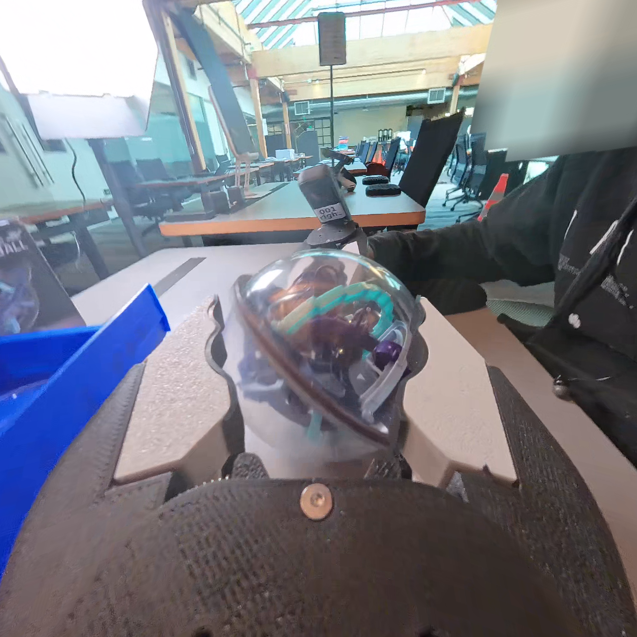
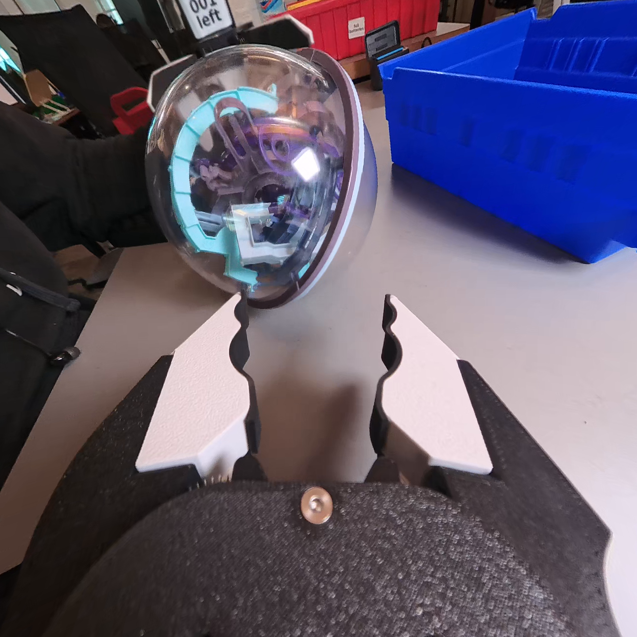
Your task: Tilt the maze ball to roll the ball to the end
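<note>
The maze ball (image 1: 324, 344) is a clear sphere with teal, purple and orange tracks inside and a dark band round its middle. It sits between the fingers of my left gripper (image 1: 317, 300), whose pads press on its two sides. The band runs at a slant, so the ball is tilted. In the right wrist view the ball (image 2: 255, 172) stands just ahead, low over the grey table (image 2: 448, 327), with the left gripper's white fingers (image 2: 160, 81) behind it. My right gripper (image 2: 313, 298) is open and empty, its left fingertip (image 2: 239, 300) right at the ball's lower edge.
A blue bin (image 2: 517, 155) stands to the right of the ball and shows at the left in the left wrist view (image 1: 69, 379). A red bin (image 2: 344, 31) is farther back. A person's dark sleeve (image 1: 465, 262) reaches in behind the ball. A dark box (image 1: 20, 275) stands at the far left.
</note>
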### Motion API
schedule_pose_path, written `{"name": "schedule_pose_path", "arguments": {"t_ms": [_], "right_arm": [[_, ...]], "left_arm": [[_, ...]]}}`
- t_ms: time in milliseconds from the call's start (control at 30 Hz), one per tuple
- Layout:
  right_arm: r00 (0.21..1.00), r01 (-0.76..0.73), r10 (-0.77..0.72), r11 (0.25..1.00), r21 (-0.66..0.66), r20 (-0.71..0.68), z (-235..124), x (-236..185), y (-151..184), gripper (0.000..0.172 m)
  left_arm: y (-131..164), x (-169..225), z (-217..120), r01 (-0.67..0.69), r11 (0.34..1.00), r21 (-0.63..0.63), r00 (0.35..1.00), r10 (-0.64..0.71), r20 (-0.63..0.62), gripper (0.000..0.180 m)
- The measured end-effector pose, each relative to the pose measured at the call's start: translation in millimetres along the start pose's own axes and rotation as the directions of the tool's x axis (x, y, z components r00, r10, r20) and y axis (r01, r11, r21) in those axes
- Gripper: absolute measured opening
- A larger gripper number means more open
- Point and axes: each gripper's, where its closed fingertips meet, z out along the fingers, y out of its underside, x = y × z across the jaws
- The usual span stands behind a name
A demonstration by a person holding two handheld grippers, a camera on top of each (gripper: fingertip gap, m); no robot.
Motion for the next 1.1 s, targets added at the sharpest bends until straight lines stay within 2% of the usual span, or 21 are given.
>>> {"name": "schedule_pose_path", "arguments": {"t_ms": [100, 333, 467, 633, 700, 800, 900, 967, 1100], "right_arm": [[1.000, -0.001, 0.001, 1.000, 0.006, -0.005, 0, 1, -1, 0.075], [1.000, -0.017, 0.017, 1.000, 0.024, -0.010, -2, 3, -3, 0.075], [1.000, -0.021, 0.021, 0.999, 0.047, -0.008, -4, 4, -7, 0.076], [0.999, -0.040, 0.038, 0.998, 0.053, 0.036, -2, -3, -7, 0.081], [0.998, -0.031, 0.028, 0.999, 0.043, 0.056, 0, -8, -6, 0.082], [0.997, -0.015, 0.014, 1.000, 0.021, 0.080, 4, -17, -4, 0.082], [0.996, 0.001, 0.000, 1.000, -0.015, 0.089, 8, -22, 1, 0.079], [0.997, 0.013, -0.009, 0.999, -0.049, 0.082, 11, -22, 6, 0.076], [0.996, 0.034, -0.028, 0.997, -0.068, 0.088, 13, -25, 10, 0.073]], "left_arm": [[1, 2, 2, -0.097, 0.994, -0.046, 0.995, 0.098, 0.027, 0.098], [8, -13, -2, -0.036, 0.991, -0.132, 0.992, 0.052, 0.115, 0.091], [18, -11, -10, -0.027, 0.970, -0.242, 0.993, 0.055, 0.108, 0.103], [16, -24, -17, 0.070, 0.985, -0.158, 0.989, -0.047, 0.141, 0.119], [24, -24, -14, 0.094, 0.980, -0.174, 0.989, -0.071, 0.132, 0.129], [35, -26, -10, 0.116, 0.972, -0.205, 0.985, -0.086, 0.148, 0.133], [40, -20, -11, 0.109, 0.962, -0.249, 0.990, -0.082, 0.118, 0.131], [39, -16, -16, 0.116, 0.961, -0.251, 0.991, -0.096, 0.091, 0.122], [25, -34, -27, 0.237, 0.964, -0.119, 0.967, -0.222, 0.128, 0.093]]}}
